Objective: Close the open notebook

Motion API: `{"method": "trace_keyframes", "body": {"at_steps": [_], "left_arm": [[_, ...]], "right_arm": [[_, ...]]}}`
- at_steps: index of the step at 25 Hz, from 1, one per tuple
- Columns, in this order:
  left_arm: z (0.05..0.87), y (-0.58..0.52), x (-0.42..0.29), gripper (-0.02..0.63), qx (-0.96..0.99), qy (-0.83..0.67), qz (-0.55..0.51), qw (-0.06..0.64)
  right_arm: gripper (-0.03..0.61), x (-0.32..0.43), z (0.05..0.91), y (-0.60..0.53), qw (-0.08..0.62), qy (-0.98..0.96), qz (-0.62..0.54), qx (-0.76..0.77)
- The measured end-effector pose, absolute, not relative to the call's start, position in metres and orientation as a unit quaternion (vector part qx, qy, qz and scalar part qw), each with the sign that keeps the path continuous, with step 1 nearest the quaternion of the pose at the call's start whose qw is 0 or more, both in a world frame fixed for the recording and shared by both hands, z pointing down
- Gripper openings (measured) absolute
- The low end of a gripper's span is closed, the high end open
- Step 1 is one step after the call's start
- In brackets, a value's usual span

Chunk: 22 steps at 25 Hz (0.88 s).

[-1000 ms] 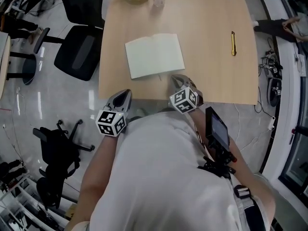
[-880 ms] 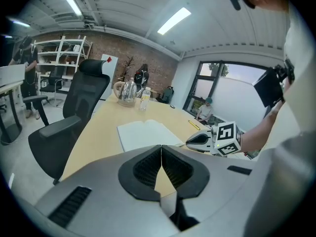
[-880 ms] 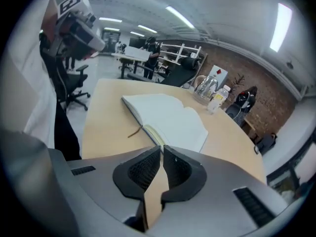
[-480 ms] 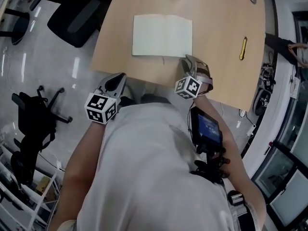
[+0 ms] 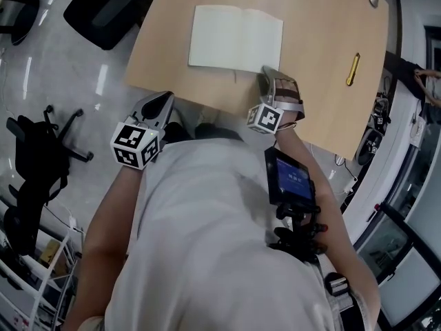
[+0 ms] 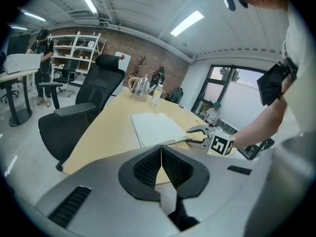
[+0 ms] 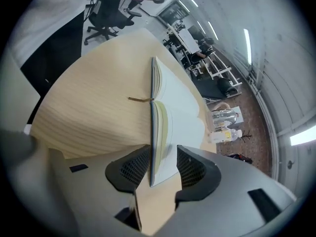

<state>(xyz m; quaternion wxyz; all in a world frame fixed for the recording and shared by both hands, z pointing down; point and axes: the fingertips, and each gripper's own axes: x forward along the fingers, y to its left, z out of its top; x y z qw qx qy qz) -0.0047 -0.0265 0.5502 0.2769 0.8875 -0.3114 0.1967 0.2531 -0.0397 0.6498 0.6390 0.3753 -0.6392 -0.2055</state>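
head view
notebook: the open white paper notebook (image 5: 236, 38) lies flat on the light wooden table (image 5: 317, 102), right in front of the right gripper (image 5: 266, 73).
left gripper: the left gripper (image 5: 164, 98) hangs off the table's near edge. the notebook is ahead of it and to its right.
pen: a thin yellow pen (image 5: 353, 69) lies well off to the right gripper's right.

left gripper view
jaws: pressed together, with nothing between them.
chair: a black office chair (image 6: 94, 102) stands ahead on the left.

right gripper view
jaws: apart, with the notebook's near edge between them.
ribbon: a thin brown ribbon (image 7: 140, 99) sticks out of the notebook, ahead of the jaws.
bottle: a clear plastic bottle (image 7: 224, 134) stands far ahead, past the notebook.
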Motion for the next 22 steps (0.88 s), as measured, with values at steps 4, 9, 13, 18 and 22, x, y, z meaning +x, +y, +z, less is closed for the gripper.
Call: {"method": "trace_keyframes", "body": {"at_steps": [4, 9, 13, 18, 22], "left_arm": [[0.551, -0.029, -0.005, 0.009, 0.886, -0.317, 0.196, 0.277], [0.551, -0.029, -0.007, 0.009, 0.884, -0.321, 0.196, 0.278], [0.551, -0.028, -0.007, 0.009, 0.883, -0.321, 0.198, 0.279], [0.554, -0.024, -0.01, 0.009, 0.881, -0.321, 0.203, 0.282], [0.556, -0.02, -0.01, 0.009, 0.879, -0.324, 0.202, 0.284]], "right_arm": [[0.147, 0.256, 0.649, -0.044, 0.642, -0.626, -0.222, 0.383], [0.132, 0.257, 0.655, -0.041, 0.642, -0.62, -0.237, 0.384], [0.057, 0.256, 0.661, -0.038, 0.642, -0.626, -0.235, 0.374], [0.043, 0.256, 0.661, -0.037, 0.642, -0.631, -0.236, 0.366], [0.035, 0.254, 0.652, -0.039, 0.65, -0.628, -0.25, 0.348]]}}
